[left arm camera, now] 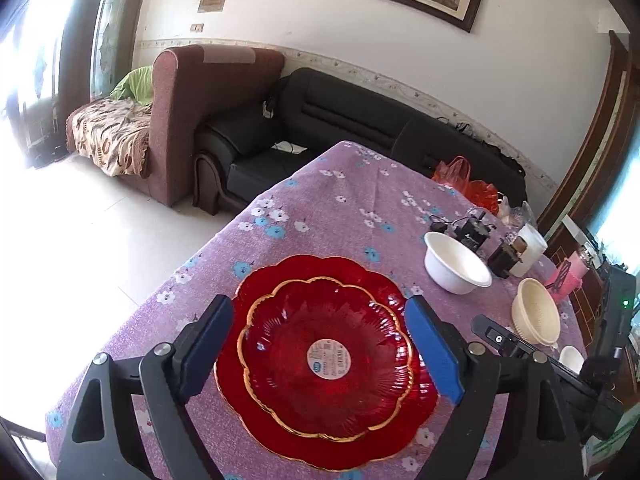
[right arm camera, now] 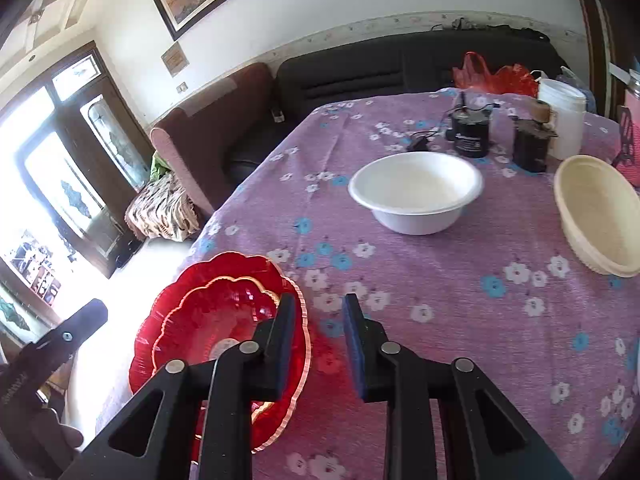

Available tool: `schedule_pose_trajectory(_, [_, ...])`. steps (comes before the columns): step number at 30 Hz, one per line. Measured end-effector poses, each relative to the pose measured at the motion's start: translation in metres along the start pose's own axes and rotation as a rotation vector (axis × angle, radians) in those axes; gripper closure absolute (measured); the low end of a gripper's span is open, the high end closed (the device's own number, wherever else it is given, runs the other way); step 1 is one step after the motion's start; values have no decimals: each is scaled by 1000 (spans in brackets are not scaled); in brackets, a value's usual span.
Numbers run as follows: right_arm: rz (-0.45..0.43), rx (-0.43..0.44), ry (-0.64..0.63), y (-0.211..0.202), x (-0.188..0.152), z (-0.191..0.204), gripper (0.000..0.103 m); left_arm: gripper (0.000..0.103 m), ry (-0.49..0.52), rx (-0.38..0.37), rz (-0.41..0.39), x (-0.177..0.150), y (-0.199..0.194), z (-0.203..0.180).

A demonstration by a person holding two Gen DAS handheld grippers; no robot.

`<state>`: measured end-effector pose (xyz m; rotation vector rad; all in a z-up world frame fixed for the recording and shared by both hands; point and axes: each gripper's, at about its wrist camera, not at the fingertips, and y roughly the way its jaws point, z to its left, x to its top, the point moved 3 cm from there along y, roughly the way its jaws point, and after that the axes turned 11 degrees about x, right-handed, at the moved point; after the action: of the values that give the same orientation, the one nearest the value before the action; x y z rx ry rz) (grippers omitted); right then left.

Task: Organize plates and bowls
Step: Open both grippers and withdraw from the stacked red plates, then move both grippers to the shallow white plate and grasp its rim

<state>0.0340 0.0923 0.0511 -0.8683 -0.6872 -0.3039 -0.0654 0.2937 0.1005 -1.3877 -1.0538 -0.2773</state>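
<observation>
A small red gold-rimmed plate (left arm camera: 324, 356) lies stacked on a larger red scalloped plate (left arm camera: 304, 272) on the purple flowered tablecloth (left arm camera: 340, 208). My left gripper (left arm camera: 320, 308) hovers over this stack, open wide, its blue pads (left arm camera: 434, 352) either side of the small plate and apart from it. My right gripper (right arm camera: 320, 308) is open a little just right of the red stack (right arm camera: 216, 320), above the large plate's rim, nothing pinched. A white bowl (right arm camera: 416, 192) (left arm camera: 456, 268) and a cream bowl (right arm camera: 600, 216) (left arm camera: 536, 312) stand further off to the right.
Black devices (right arm camera: 472, 132), a white tub (right arm camera: 560, 120) and a red plastic bag (right arm camera: 496, 76) crowd the table's far right. A small white cup (left arm camera: 570, 358) sits near the cream bowl. The table edge (left arm camera: 224, 232) drops to the floor on the left, sofas beyond.
</observation>
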Motion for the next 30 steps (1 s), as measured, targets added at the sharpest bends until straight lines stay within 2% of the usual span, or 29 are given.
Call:
schedule_pose_trajectory(4, [-19, -67, 37, -37, -8, -40, 68, 14, 31, -62, -8, -11, -21, -26])
schedule_pose_trajectory(9, [-57, -133, 120, -97, -26, -104, 68, 14, 103, -144, 40, -32, -28, -65])
schedule_pose_trajectory(18, [-178, -265, 249, -208, -58, -193, 67, 14, 214, -174, 79, -64, -28, -128])
schedule_pose_trajectory(20, [-206, -289, 269, -227, -63, -209, 64, 14, 245, -183, 85, -70, -29, -141])
schedule_pose_trajectory(25, [-250, -338, 327, -258, -72, -244, 60, 14, 276, -191, 107, -81, -29, -159])
schedule_pose_trajectory(30, [-251, -386, 379, -260, -73, -275, 60, 14, 291, -185, 127, -86, -25, -166])
